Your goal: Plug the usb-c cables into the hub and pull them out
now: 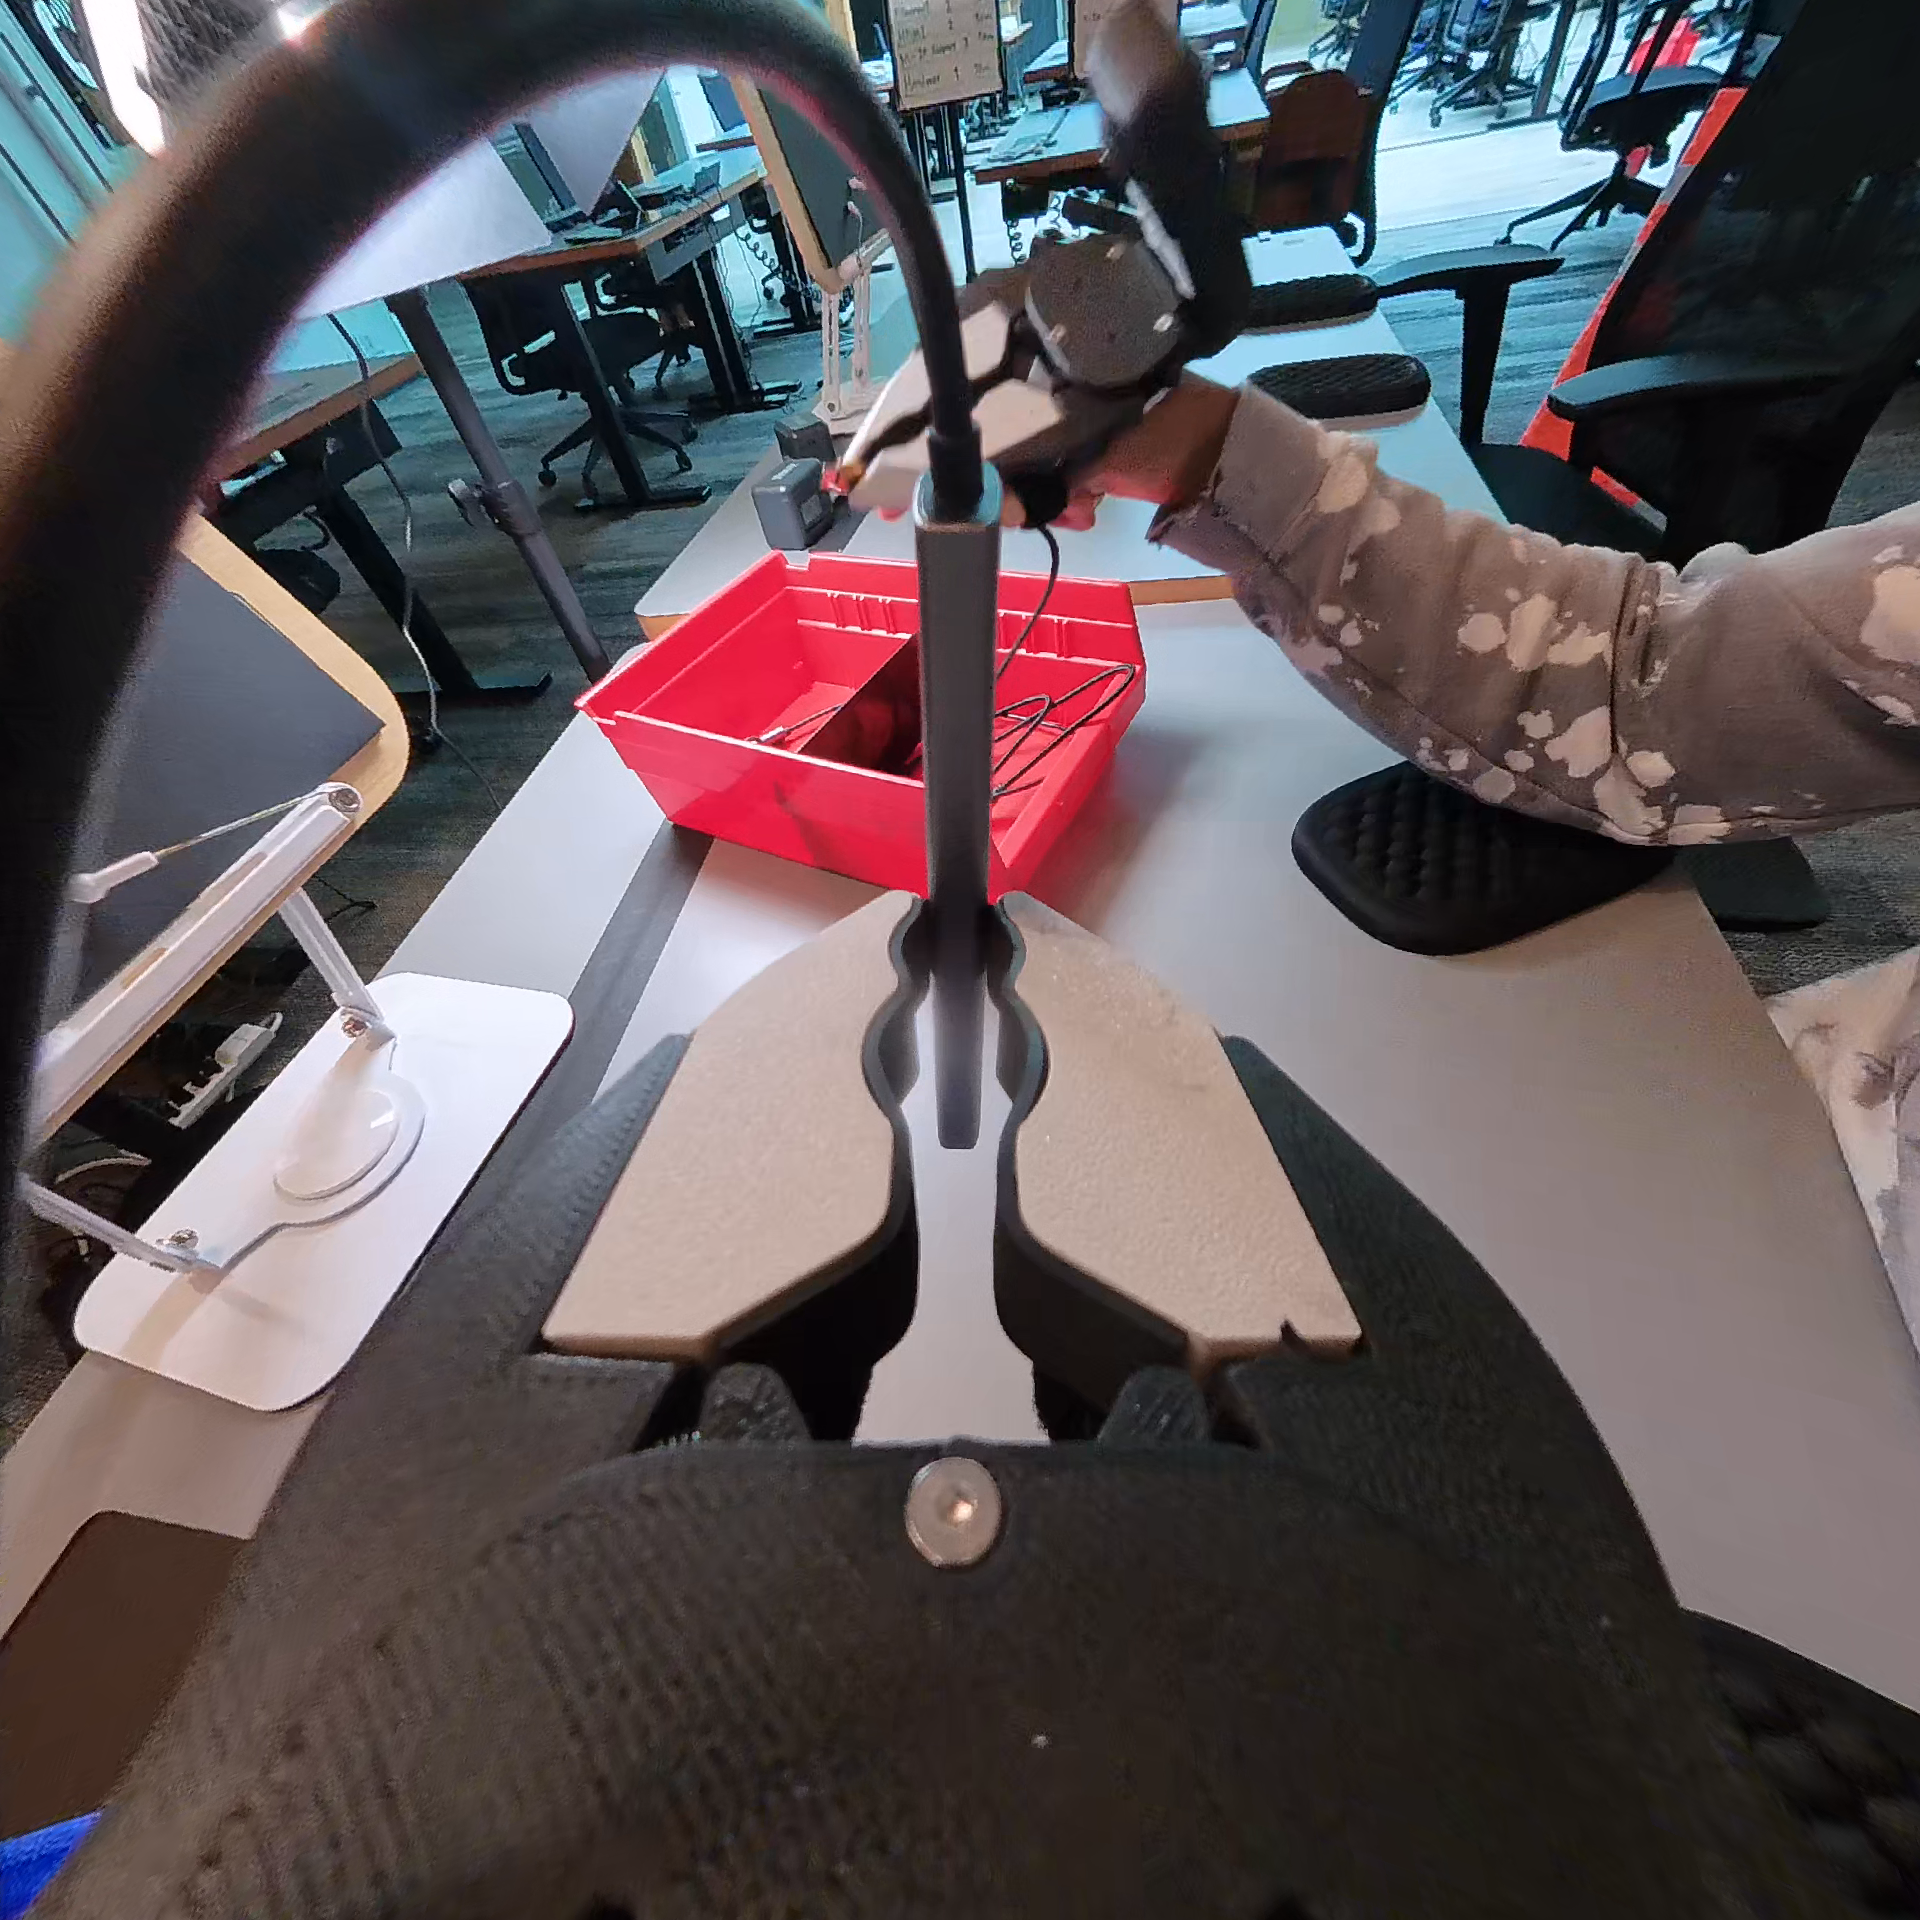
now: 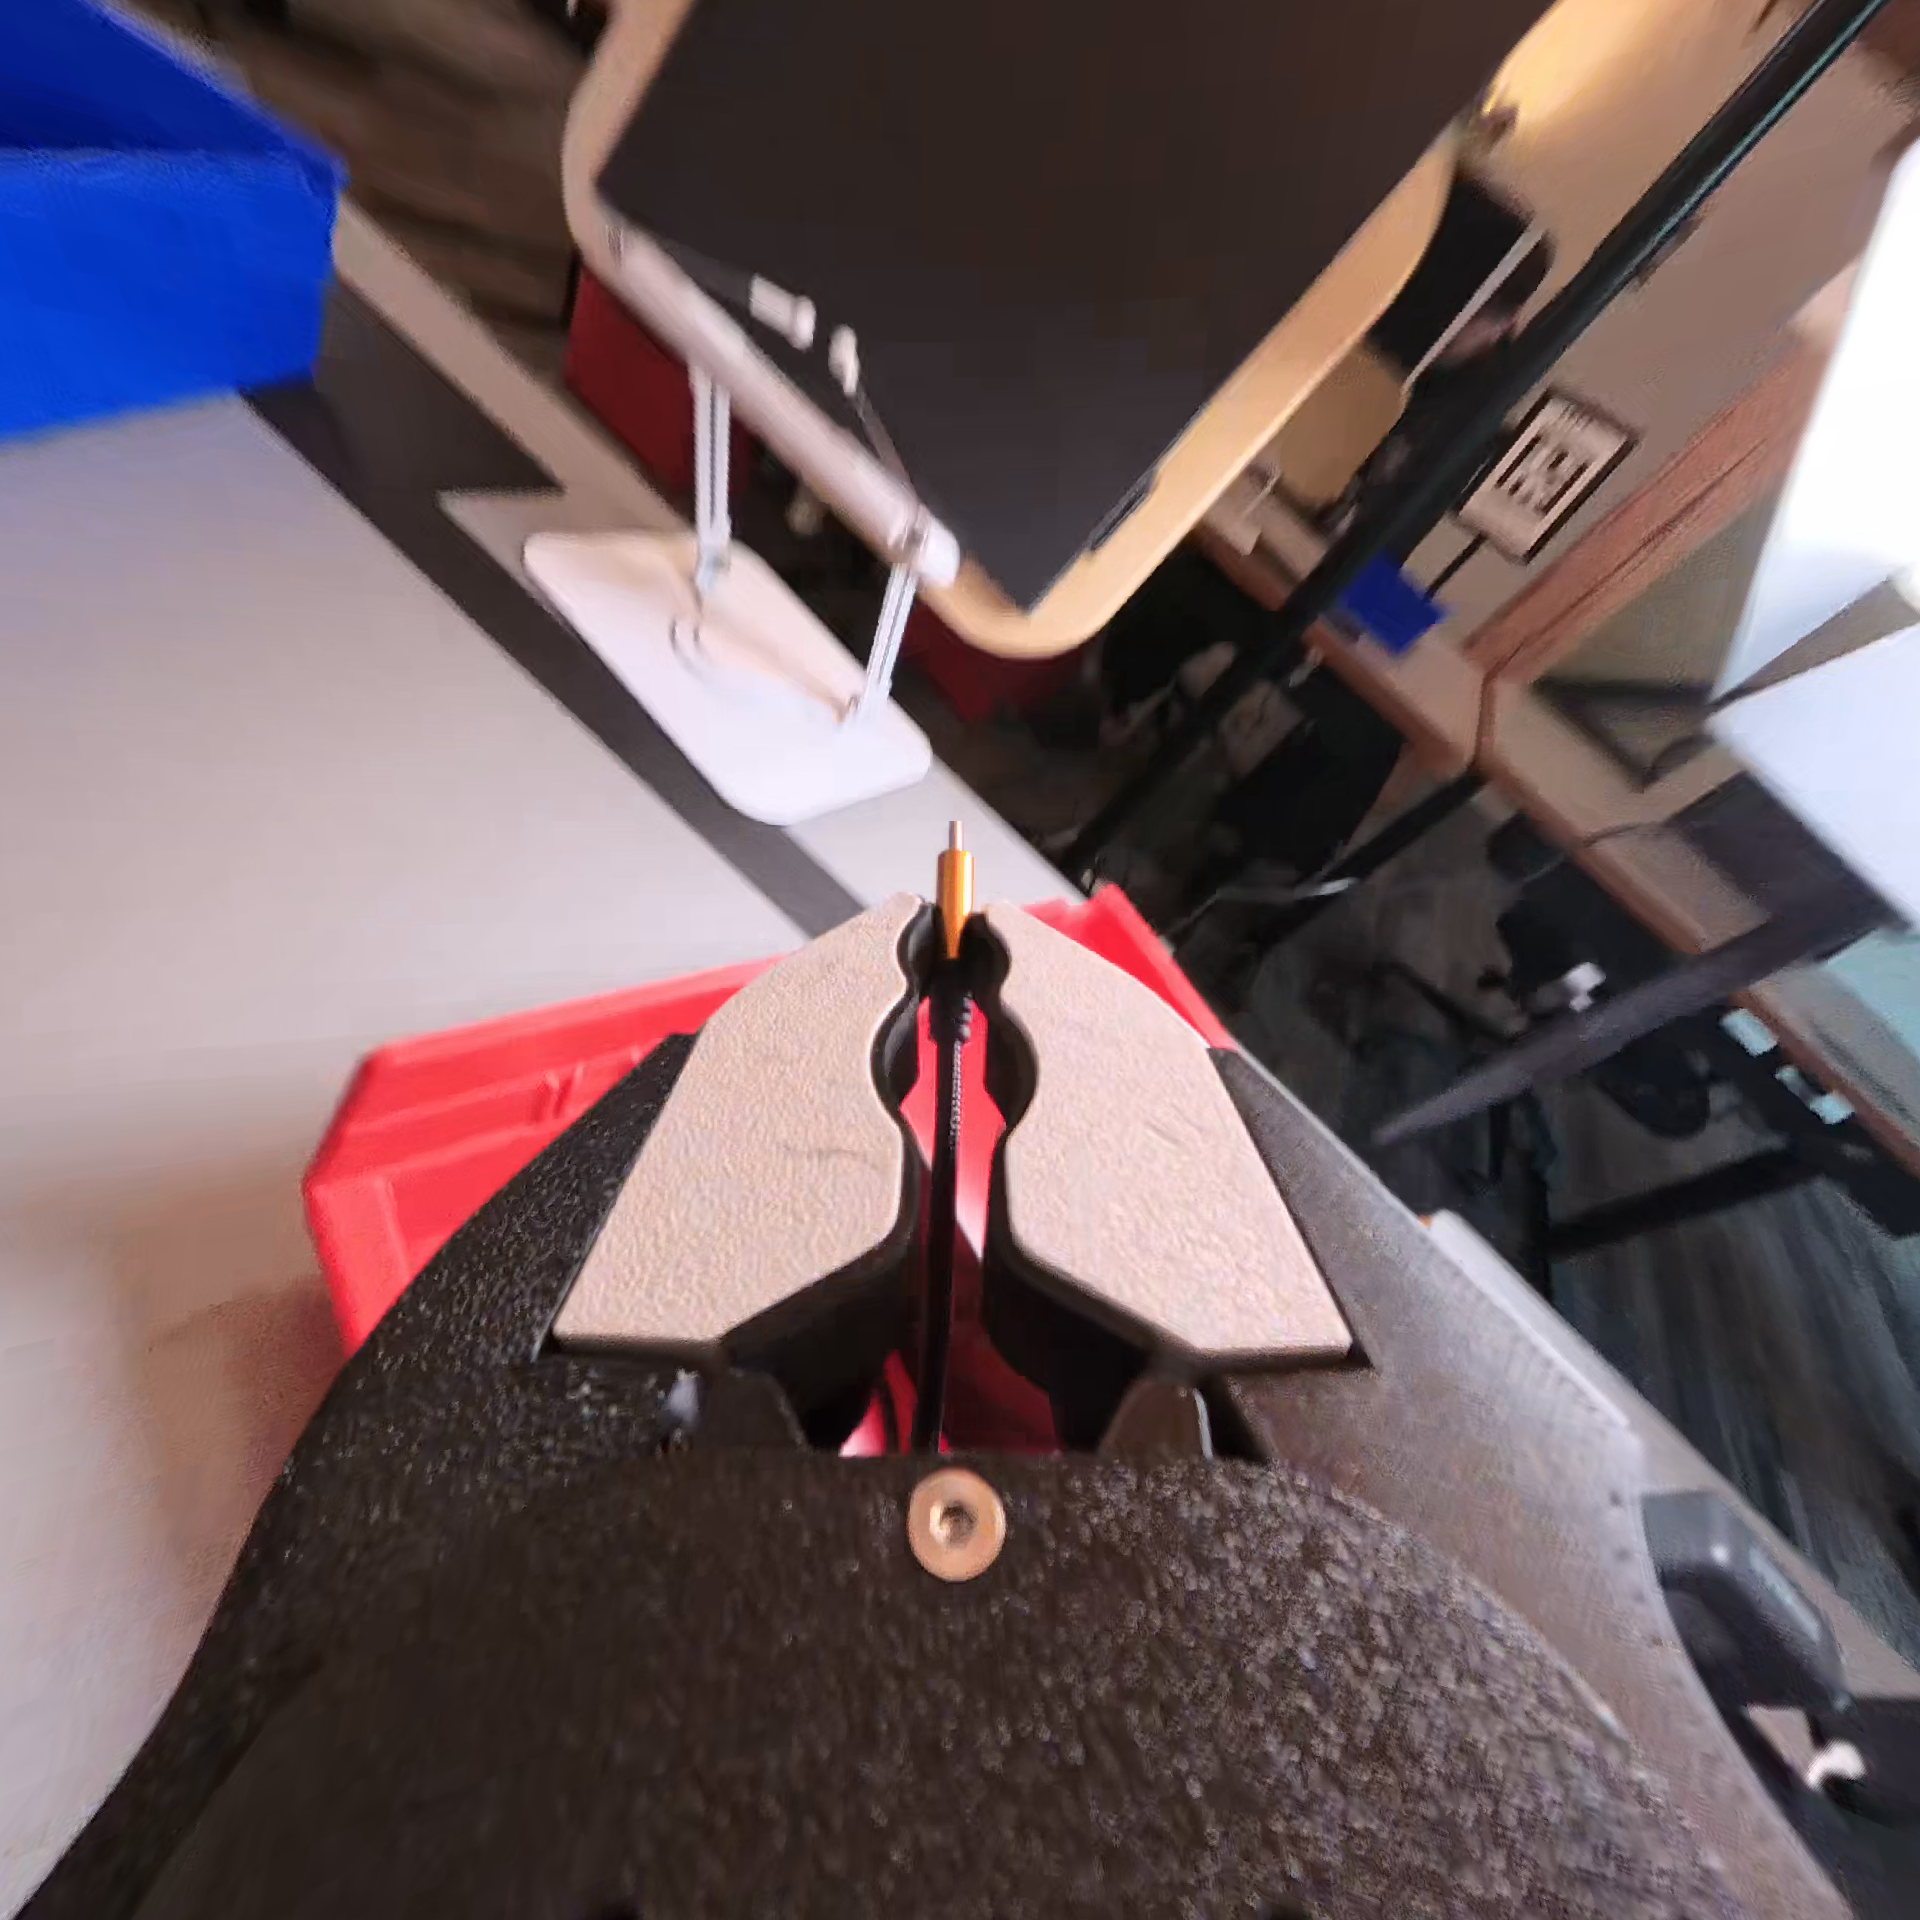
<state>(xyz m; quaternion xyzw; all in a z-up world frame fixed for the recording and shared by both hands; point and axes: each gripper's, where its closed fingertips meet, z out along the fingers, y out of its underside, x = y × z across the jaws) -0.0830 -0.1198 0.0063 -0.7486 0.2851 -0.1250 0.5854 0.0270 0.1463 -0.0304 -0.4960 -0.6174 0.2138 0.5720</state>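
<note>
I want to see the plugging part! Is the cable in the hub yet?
Not yet. The left gripper is clamped on the hub, and the right gripper pinches the orange cable plug, held apart from it. Plugging in and pulling out remain.

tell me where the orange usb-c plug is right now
In the right wrist view, the orange plug sticks out past the tips of the right gripper, which is shut on it above the red bin.
</note>
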